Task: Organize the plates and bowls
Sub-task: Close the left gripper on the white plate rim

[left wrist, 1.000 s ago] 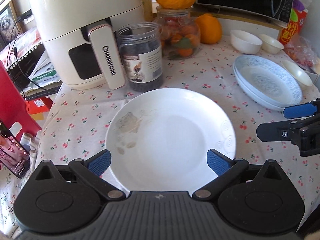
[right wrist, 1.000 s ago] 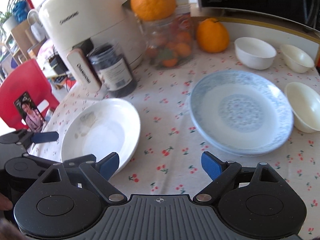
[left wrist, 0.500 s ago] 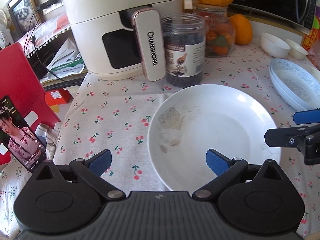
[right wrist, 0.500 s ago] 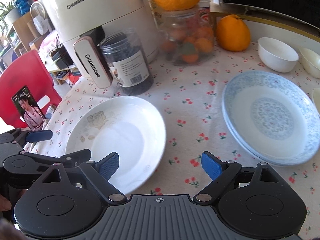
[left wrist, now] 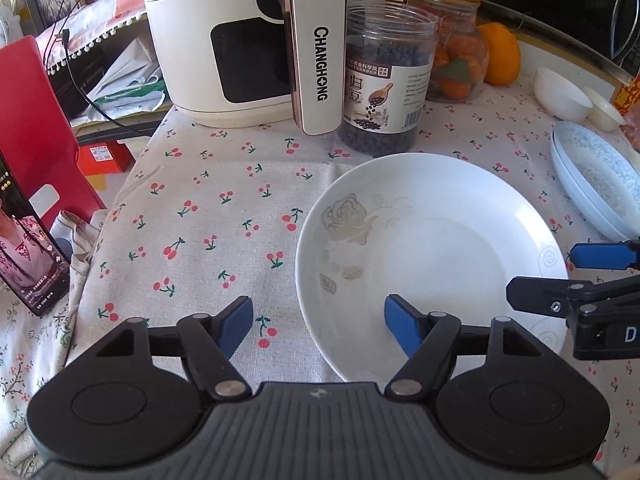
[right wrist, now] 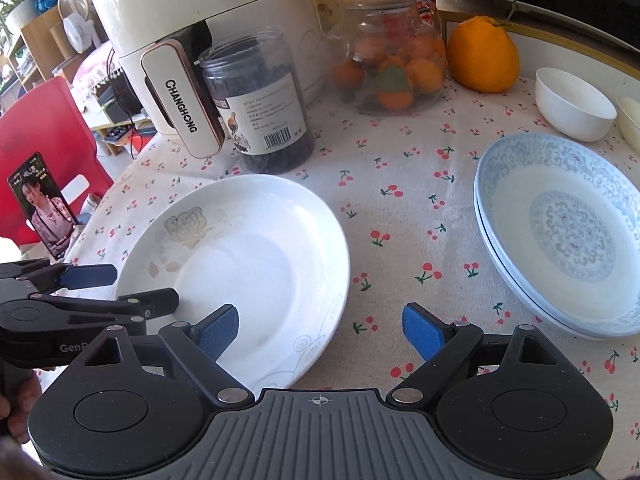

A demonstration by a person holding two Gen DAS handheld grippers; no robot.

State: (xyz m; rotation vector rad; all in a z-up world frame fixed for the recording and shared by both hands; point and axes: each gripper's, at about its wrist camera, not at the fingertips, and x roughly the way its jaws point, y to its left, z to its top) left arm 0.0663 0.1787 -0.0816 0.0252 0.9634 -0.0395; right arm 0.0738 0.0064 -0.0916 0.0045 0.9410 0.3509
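The white plate [left wrist: 432, 264] with a faint flower print lies flat on the cherry-patterned tablecloth [left wrist: 208, 208], in front of the jar of dark beans [left wrist: 386, 80] and the cream air fryer [left wrist: 256, 36]. The left gripper [left wrist: 319, 324] straddles the plate's left rim: one blue pad sits over the cloth outside the rim, the other over the plate's inner slope, and its jaws are closing with the rim between them, the pads not yet pressing on it. The right gripper [right wrist: 320, 330] is wide open at the plate's right edge, one pad above the plate and the other above bare cloth, gripping nothing; from the left wrist view its fingers [left wrist: 536, 294] seem to hover just over the rim, though whether they touch it is hard to tell. To the right, well apart from the white plate, two blue-patterned plates [right wrist: 560, 232] sit stacked. Behind them stand a white bowl [right wrist: 574, 104] and a smaller cream bowl [right wrist: 630, 120], near a loose orange [right wrist: 482, 54] and a glass jar of small oranges [right wrist: 394, 64].
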